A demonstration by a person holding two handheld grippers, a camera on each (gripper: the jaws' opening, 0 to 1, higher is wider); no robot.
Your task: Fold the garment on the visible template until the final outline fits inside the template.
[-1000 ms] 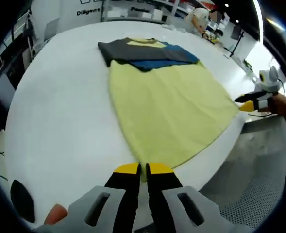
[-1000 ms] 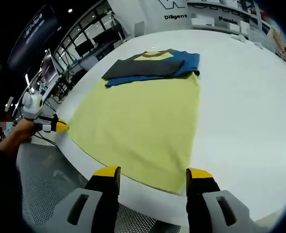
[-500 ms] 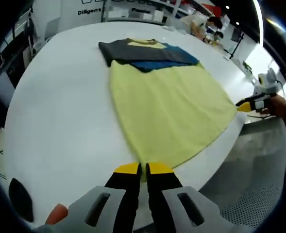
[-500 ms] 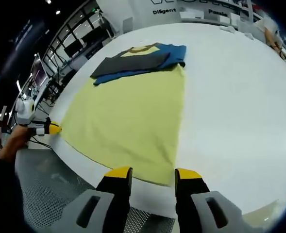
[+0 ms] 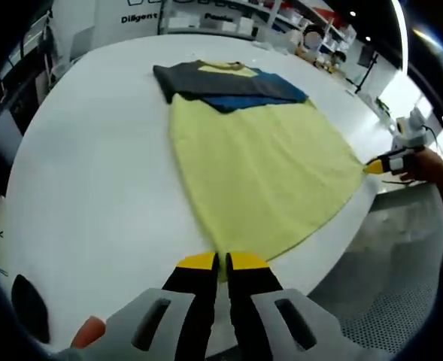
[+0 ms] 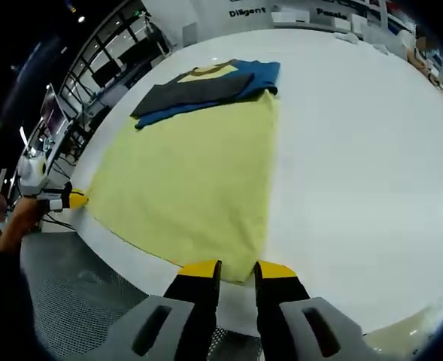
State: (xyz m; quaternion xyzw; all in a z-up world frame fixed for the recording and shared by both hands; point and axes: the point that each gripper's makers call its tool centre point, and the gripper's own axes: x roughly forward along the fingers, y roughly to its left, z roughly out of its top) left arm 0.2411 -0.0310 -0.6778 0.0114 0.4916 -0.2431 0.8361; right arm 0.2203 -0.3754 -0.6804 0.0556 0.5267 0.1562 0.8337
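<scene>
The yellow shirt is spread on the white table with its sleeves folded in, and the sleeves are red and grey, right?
Not quite: on the yellow shirt lying on the white table, the folded-in sleeves are blue and dark grey, not red, as the left gripper view shows. The rest holds.

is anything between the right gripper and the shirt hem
Nothing visible. In the right gripper view, the right gripper sits at the yellow hem corner of the shirt, jaws nearly closed around it, with bare white table beside it.
</scene>
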